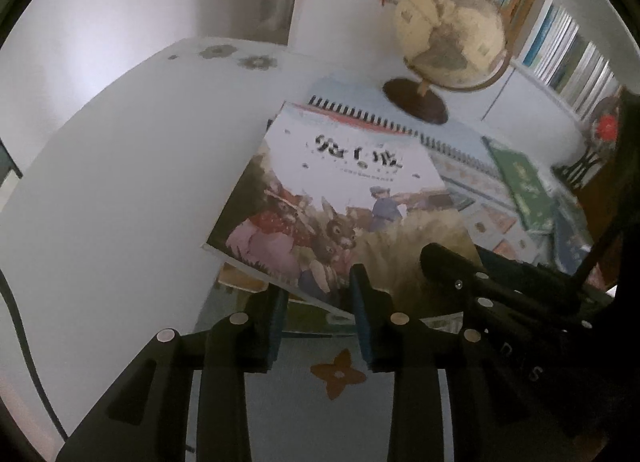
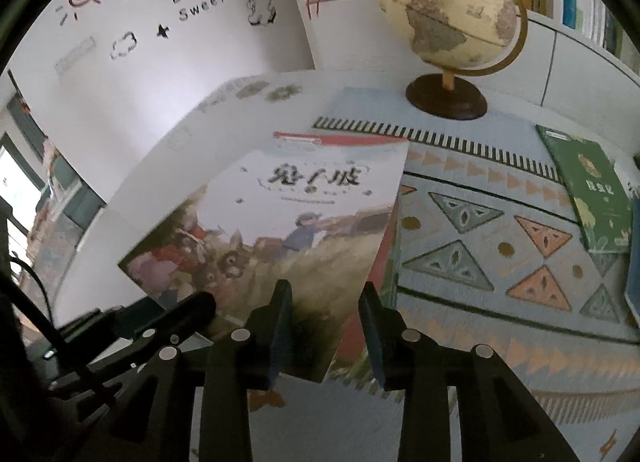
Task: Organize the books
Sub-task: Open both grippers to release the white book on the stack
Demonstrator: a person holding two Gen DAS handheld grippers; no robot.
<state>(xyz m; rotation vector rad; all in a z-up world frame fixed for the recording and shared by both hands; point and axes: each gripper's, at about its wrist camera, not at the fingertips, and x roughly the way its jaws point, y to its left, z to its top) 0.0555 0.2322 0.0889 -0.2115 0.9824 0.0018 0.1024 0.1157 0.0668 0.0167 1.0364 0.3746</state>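
Note:
A large picture book [image 1: 340,197] with rabbits on its cover lies tilted on top of a stack of books at the table's left side; it also shows in the right wrist view [image 2: 296,221]. My left gripper [image 1: 320,302] is open, its fingers either side of the book's near edge. My right gripper [image 2: 324,314] is open over the book's near right corner, and it shows as a dark shape in the left wrist view [image 1: 460,266]. A green book [image 2: 592,197] lies at the far right, with a blue book [image 2: 634,262] beside it.
A globe [image 2: 452,17] on a dark wooden base stands at the back of the table. A patterned mat [image 2: 480,246] covers the table. Bookshelves [image 1: 568,49] full of books line the back right wall. A white wall with decals is to the left.

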